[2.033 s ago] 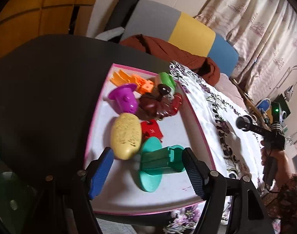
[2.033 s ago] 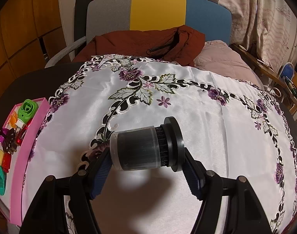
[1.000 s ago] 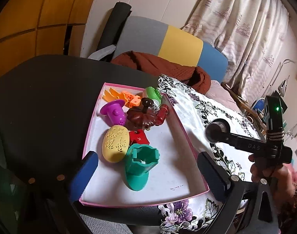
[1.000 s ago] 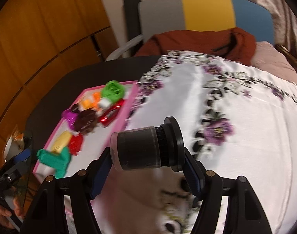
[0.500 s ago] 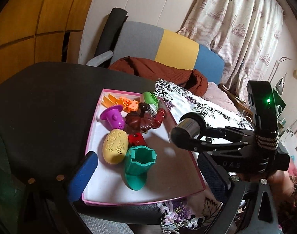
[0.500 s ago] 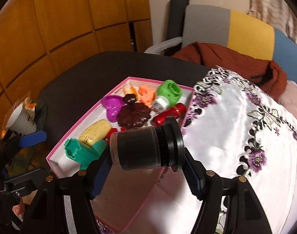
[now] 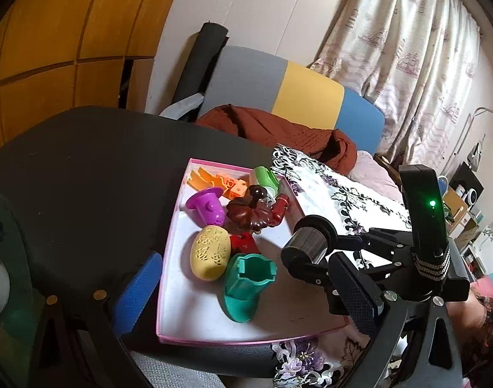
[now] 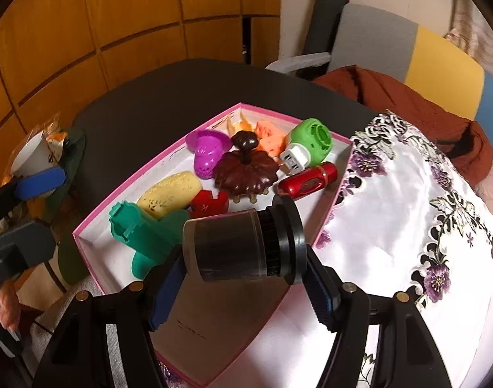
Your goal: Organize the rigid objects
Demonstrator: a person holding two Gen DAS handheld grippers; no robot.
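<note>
Right hand-held gripper (image 8: 243,278): clamped on the dark cylindrical jar with black ribbed cap (image 8: 233,247), one finger at each end, jar lying sideways.
Jar position: in the air over the near, bare corner of the pink-rimmed white tray (image 8: 94,213), just beside the teal plastic flanged holder (image 8: 139,229).
Handling: stiff, likely light; glossy wall looks slippery, so the ribbed cap offers the surer hold.
Left hand-held gripper (image 7: 246,287): spread wide, holding nothing, hanging before the tray's near edge.
Tray contents: yellow perforated oval (image 8: 172,190), brown flower-shaped piece (image 8: 244,173), red capsule (image 8: 307,177), purple cup (image 8: 207,150), green plug-in device (image 8: 307,145).
Tabletop (image 8: 168,97): dark, round, part-covered by a white floral cloth (image 8: 401,213).
Next, I'd judge: lower the jar into the bare corner.
</note>
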